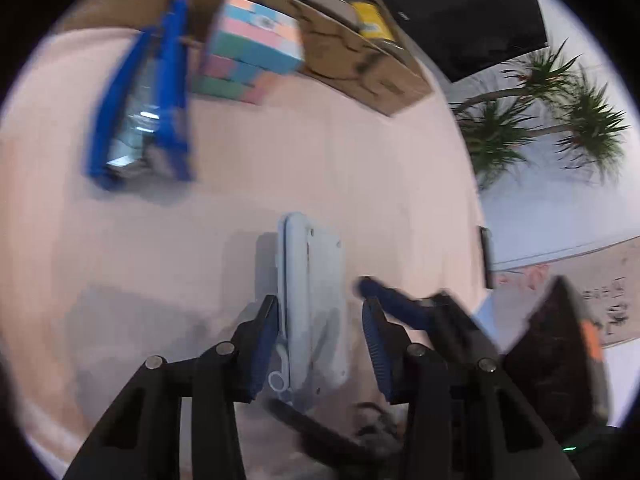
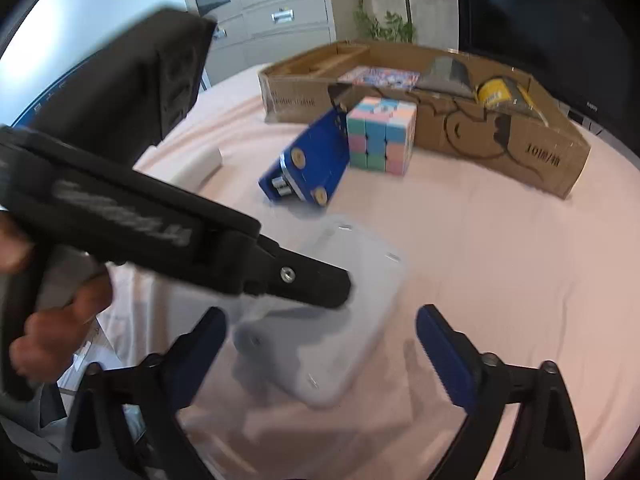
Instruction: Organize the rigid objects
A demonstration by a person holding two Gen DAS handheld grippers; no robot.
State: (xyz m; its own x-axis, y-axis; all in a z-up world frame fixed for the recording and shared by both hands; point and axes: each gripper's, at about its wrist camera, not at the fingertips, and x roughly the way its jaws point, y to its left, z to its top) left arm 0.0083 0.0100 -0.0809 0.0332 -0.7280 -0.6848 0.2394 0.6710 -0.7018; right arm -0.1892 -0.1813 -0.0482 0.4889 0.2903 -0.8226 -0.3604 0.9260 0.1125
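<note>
A pink cloth point(image 2: 500, 264) covers the table, a cardboard box point(image 2: 440, 128) at its far side. The pale case point(image 1: 314, 300) lies between the left gripper point(image 1: 320, 344)'s spread fingers, not yet pinched; the right gripper point(image 2: 320, 344) hangs open above it. It looks stiff, light and smooth, best pinched across its long edges.

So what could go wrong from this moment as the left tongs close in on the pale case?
1. The left tongs stand open around the pale grey flat plastic case, touching only one side; closing off-centre could tip or spin it.
2. The right tongs hang open just beside the same case, so the two could collide.
3. The blue stapler leans against the pastel puzzle cube; a nudge could topple it.
</note>
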